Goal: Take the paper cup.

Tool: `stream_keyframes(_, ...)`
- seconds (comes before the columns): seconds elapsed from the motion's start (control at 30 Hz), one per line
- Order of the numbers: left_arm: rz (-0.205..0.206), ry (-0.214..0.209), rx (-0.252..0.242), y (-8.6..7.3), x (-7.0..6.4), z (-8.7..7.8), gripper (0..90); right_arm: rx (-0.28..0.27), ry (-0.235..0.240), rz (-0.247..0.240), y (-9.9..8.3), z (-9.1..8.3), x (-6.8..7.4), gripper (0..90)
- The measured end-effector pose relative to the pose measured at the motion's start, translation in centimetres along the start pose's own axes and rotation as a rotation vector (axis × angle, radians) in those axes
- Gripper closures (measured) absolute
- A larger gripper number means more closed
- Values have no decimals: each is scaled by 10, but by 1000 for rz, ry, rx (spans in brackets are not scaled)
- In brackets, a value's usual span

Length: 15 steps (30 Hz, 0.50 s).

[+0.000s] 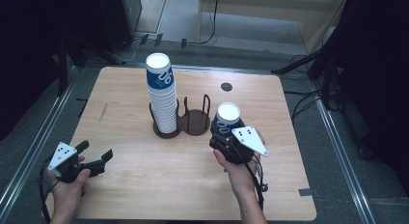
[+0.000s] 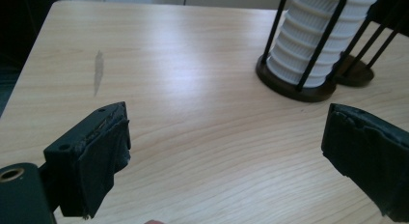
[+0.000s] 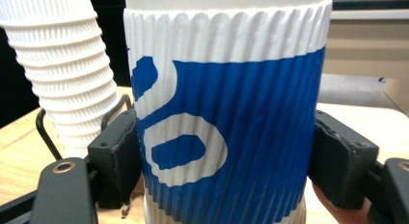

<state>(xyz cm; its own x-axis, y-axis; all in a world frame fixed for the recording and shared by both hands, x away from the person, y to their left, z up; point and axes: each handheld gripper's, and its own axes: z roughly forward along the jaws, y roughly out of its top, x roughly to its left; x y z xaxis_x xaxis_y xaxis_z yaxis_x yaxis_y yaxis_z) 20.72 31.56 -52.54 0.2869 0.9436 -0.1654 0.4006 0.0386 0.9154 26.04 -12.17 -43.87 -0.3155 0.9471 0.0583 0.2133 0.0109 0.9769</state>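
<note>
Where blue shows, the cup (image 3: pixel 226 118) reads "06".

Your right gripper (image 1: pixel 226 132): clamped on single cup (image 1: pixel 228 115), right of holder (image 1: pixel 195 121) | your left gripper (image 1: pixel 94 156): jaws apart, near-left on table (image 1: pixel 135 185) | cup stack (image 1: pixel 161 96): in holder's left ring, upright.

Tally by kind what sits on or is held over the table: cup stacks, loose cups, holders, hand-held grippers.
Cup stacks: 1, the stack
Loose cups: 1, the blue-and-white cup
Holders: 1, the two-ring holder
Hand-held grippers: 2, left hand-held gripper, right hand-held gripper
Total: 5
</note>
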Motion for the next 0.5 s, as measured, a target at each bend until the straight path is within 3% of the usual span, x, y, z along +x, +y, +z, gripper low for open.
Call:
stream_keyframes(0.2, 30, -35, -15, 12, -18, 1, 39, 19, -15, -21, -16, -2, -2, 218)
stream_keyframes(0.5, 65, -110, -17, 32, -53, 21, 39, 38, -17, -40, -35, -6, -2, 221)
